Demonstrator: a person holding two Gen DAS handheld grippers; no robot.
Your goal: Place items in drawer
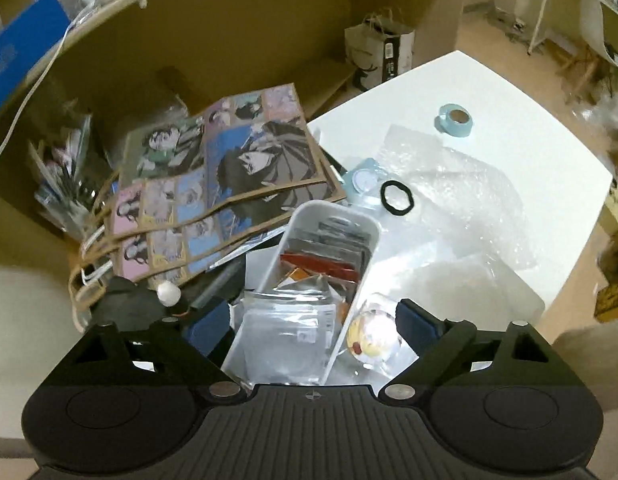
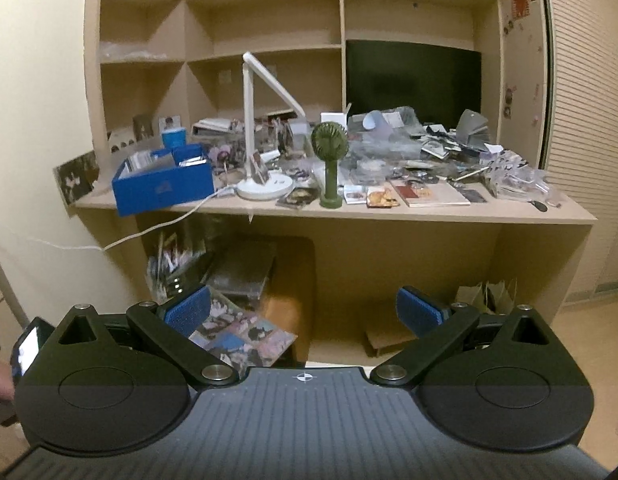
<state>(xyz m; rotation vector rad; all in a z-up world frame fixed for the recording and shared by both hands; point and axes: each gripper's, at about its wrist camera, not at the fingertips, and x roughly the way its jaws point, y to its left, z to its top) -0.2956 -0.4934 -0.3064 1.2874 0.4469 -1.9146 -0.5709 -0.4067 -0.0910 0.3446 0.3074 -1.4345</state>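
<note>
1. My left gripper (image 1: 313, 326) hangs with its jaws spread wide and nothing between them, over the near end of a long white plastic organiser tray (image 1: 367, 258) packed with clear sleeves and red and orange packets.

2. Just beside the tray, close to my right-hand pad, lies a small round yellow-and-white badge in clear wrap (image 1: 372, 336); it looks slippery, and a closing pad could, I judge, nudge it away rather than catch it.

3. The tray rests on clutter, its far end against a fanned stack of illustrated brown paper bags (image 1: 229, 184). A careless lift could tip the tray, spill its packets, or drag the bags along.

4. Further out on the white table (image 1: 549, 152) sit a black hair tie (image 1: 397, 197), a roll of pale blue tape (image 1: 455, 120) and crinkled bubble wrap (image 1: 469, 200), well apart from my jaws.

5. My right gripper (image 2: 303, 314) is also wide open and empty, aimed at a cluttered beige desk (image 2: 349, 214) with a white lamp (image 2: 261, 128), a green handheld fan (image 2: 329, 152) and a blue box (image 2: 165, 190).

6. No drawer shows in either view, so any carry would start blind.
</note>
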